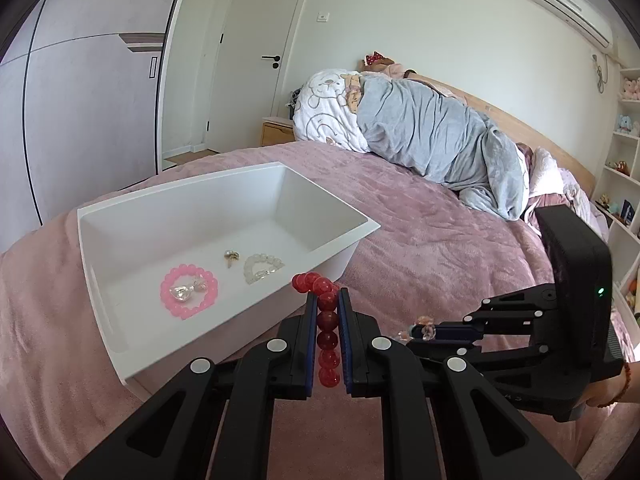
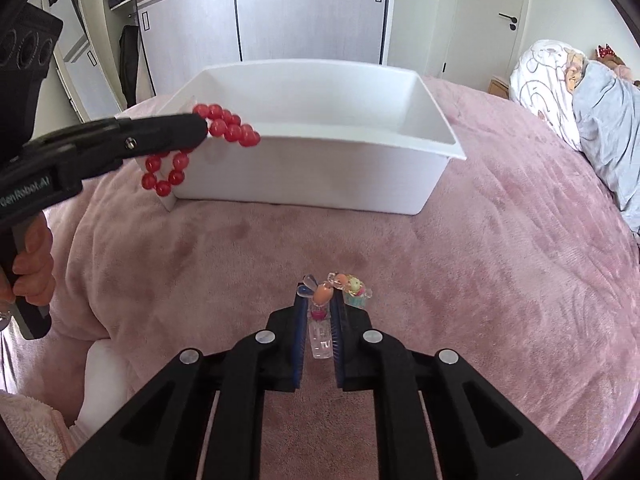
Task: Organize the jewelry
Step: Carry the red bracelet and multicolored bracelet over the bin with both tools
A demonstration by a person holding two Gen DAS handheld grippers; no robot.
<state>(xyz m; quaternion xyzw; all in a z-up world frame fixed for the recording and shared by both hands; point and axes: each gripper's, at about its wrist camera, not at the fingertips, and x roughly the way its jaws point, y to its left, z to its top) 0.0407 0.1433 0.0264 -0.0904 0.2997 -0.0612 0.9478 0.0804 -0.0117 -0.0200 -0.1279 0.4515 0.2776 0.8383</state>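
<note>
My left gripper (image 1: 327,300) is shut on a red bead bracelet (image 1: 328,324), held at the near corner of the white bin (image 1: 224,200). From the right wrist view the same bracelet (image 2: 224,128) hangs from the left gripper (image 2: 202,130) over the bin's left rim (image 2: 320,136). My right gripper (image 2: 320,300) is shut on a clear charm bracelet with orange and pastel beads (image 2: 332,288), lifted above the pink bedspread. Inside the bin lie a pink bead bracelet (image 1: 189,297), a small earring (image 1: 231,257) and a clear bead bracelet (image 1: 262,268).
The pink bedspread (image 2: 500,280) covers the bed all around the bin. A rolled grey and white quilt (image 1: 420,136) lies along the headboard. A hand (image 2: 34,264) grips the left tool. White shelves with toys (image 1: 624,168) stand on the right.
</note>
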